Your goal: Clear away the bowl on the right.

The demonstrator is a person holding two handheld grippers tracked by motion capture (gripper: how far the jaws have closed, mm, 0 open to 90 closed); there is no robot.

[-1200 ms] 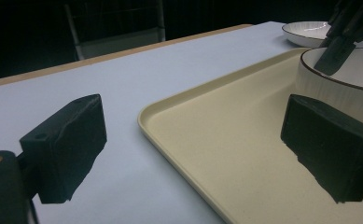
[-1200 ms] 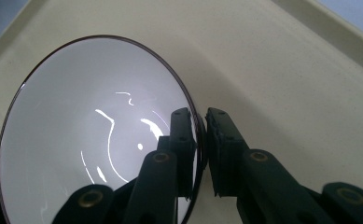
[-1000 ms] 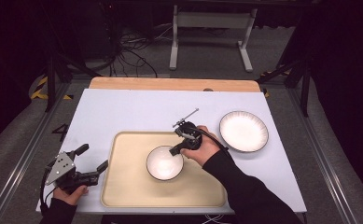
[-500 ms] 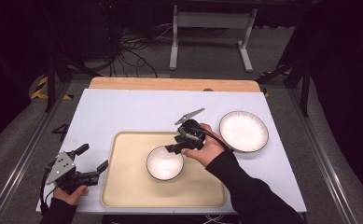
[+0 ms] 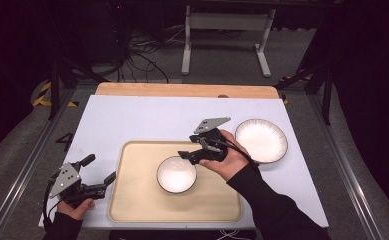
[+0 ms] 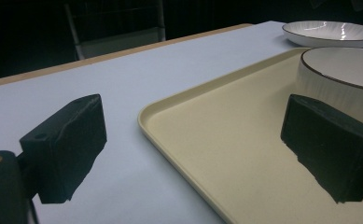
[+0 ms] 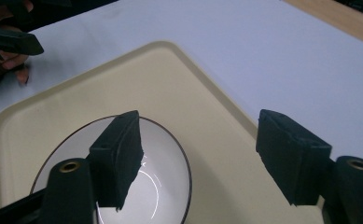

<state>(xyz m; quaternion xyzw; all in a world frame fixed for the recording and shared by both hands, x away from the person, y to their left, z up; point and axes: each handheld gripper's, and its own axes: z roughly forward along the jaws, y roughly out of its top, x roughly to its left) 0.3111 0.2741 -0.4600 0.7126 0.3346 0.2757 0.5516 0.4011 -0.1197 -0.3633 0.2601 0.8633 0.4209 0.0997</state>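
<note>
The right gripper (image 5: 191,151) has just spread its fingers and lifted off the white bowl (image 5: 176,174), now resting free in the beige tray (image 5: 132,200); that placement looks finished. The left gripper (image 5: 98,172) waits, fingers spread, over the counter (image 5: 132,120)

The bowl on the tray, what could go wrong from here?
The right gripper, jaws just opened and empty, hovers close over the bowl; one jaw could clip the rim and tip it. The plate lies beside that hand, so a sideways swing might knock it.
</note>
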